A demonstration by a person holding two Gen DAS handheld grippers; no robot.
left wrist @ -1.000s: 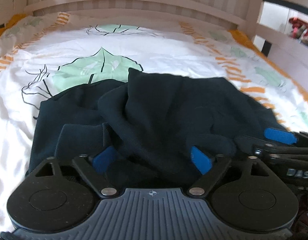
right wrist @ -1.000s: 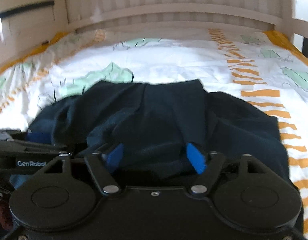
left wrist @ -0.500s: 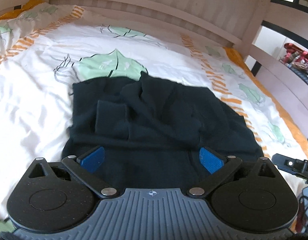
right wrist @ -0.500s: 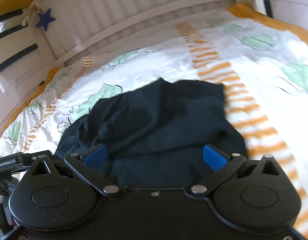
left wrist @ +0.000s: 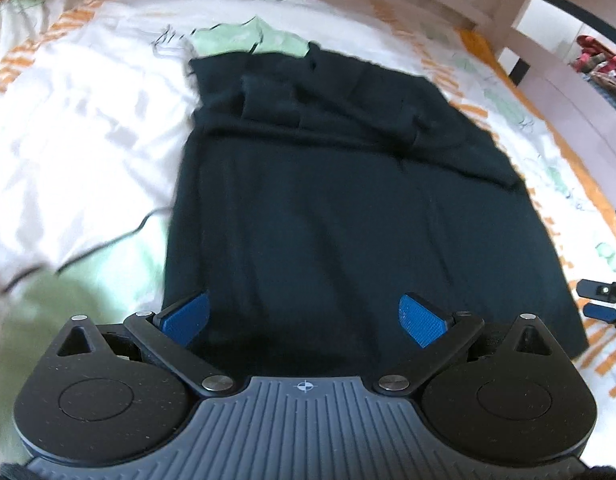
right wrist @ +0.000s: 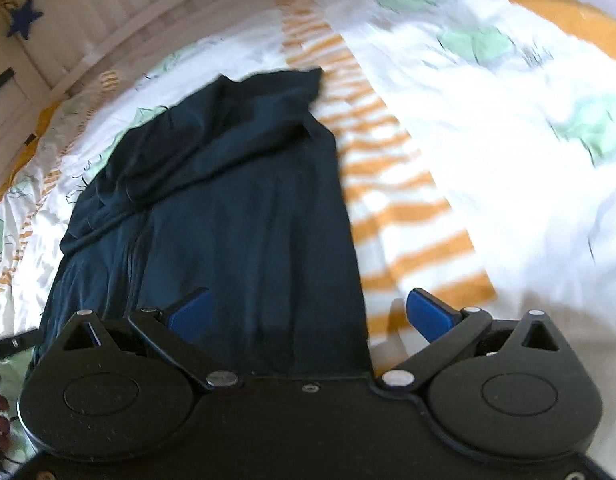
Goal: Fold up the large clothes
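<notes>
While the dark garment (left wrist: 340,184) lies spread flat on the bed's leaf-print sheet (left wrist: 88,152), bunched at its far end, the left gripper (left wrist: 304,316) hovers over its near edge, jaws wide and empty; the right gripper (right wrist: 308,316) straddles its right edge, also wide, gripping nothing
</notes>
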